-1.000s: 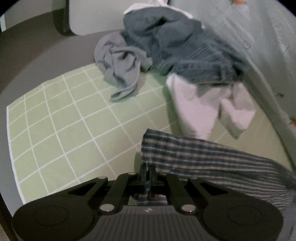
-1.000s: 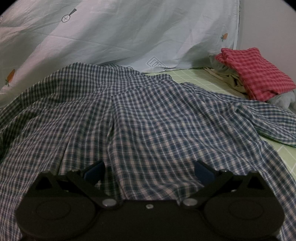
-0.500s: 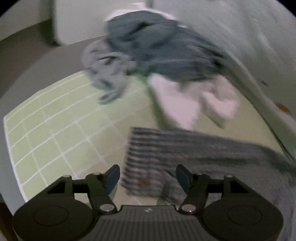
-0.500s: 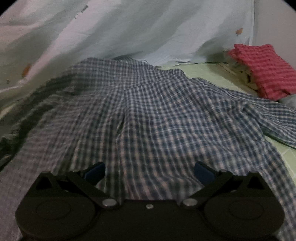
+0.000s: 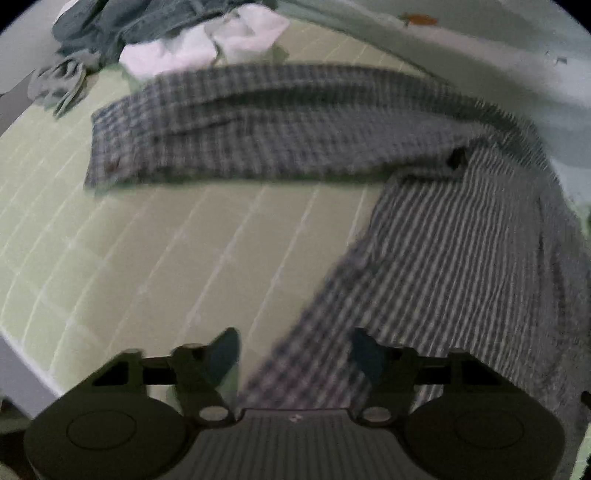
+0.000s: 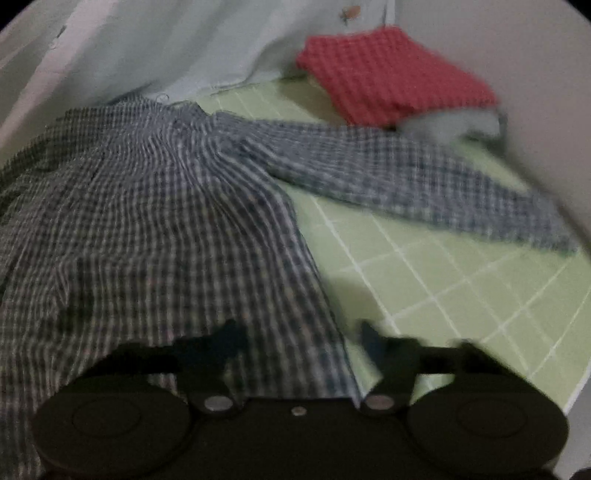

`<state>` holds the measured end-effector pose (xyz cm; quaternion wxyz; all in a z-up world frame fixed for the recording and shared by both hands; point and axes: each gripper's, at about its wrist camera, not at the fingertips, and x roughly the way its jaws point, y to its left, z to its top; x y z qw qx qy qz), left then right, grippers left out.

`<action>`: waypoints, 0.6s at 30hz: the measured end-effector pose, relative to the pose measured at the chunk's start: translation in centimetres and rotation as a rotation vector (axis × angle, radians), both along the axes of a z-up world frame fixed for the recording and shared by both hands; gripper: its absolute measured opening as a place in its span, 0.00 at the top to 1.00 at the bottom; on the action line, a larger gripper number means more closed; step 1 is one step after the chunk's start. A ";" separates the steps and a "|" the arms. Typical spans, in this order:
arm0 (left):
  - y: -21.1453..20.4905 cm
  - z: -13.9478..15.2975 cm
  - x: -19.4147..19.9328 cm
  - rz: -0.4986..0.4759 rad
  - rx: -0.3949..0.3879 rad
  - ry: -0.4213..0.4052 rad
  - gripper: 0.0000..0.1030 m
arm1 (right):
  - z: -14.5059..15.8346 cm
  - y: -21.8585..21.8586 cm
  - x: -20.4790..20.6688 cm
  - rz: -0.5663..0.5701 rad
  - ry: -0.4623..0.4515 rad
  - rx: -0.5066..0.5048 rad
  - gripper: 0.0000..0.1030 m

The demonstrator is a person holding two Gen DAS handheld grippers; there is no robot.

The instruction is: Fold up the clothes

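A blue-and-white checked shirt (image 5: 461, 251) lies spread on the green gridded mat (image 5: 147, 258). One sleeve (image 5: 258, 125) stretches to the left across the mat in the left wrist view. My left gripper (image 5: 293, 350) is open and empty, over the shirt's lower left edge. In the right wrist view the shirt body (image 6: 147, 229) fills the left, and the other sleeve (image 6: 406, 177) runs out to the right. My right gripper (image 6: 301, 343) is open and empty, over the shirt's lower right edge. Both views are blurred.
A pile of unfolded clothes, dark blue (image 5: 140, 22), white (image 5: 207, 48) and grey (image 5: 61, 81), lies at the mat's far left. A folded red checked garment (image 6: 395, 74) tops a stack at the far right. A pale sheet (image 6: 166, 48) hangs behind.
My left gripper let go of the sleeve cuff, opened, and drew back toward the shirt's lower edge. My right gripper, open throughout, shifted right toward the shirt's right edge.
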<state>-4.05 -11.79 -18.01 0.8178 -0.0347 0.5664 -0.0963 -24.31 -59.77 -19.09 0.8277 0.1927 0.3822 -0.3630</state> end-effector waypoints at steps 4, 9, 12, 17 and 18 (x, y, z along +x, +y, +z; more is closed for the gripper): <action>-0.8 -0.5 -2.0 0.030 0.089 -0.023 0.98 | 0.3 -0.5 -1.0 0.125 0.028 -0.030 0.98; -0.7 -0.2 -4.8 0.090 0.092 -0.011 0.98 | 0.4 -2.5 -1.9 0.161 0.043 -0.052 0.99; -1.4 -0.4 -6.7 0.114 0.100 -0.009 0.98 | 0.4 -3.3 -2.3 0.177 0.040 -0.055 0.99; -2.0 -0.4 -8.1 0.140 0.131 -0.010 0.98 | 0.7 -2.9 -1.9 0.217 0.074 -0.078 0.96; -2.1 -0.3 -8.1 0.146 0.133 -0.007 0.98 | 0.8 -2.9 -1.8 0.217 0.081 -0.072 0.95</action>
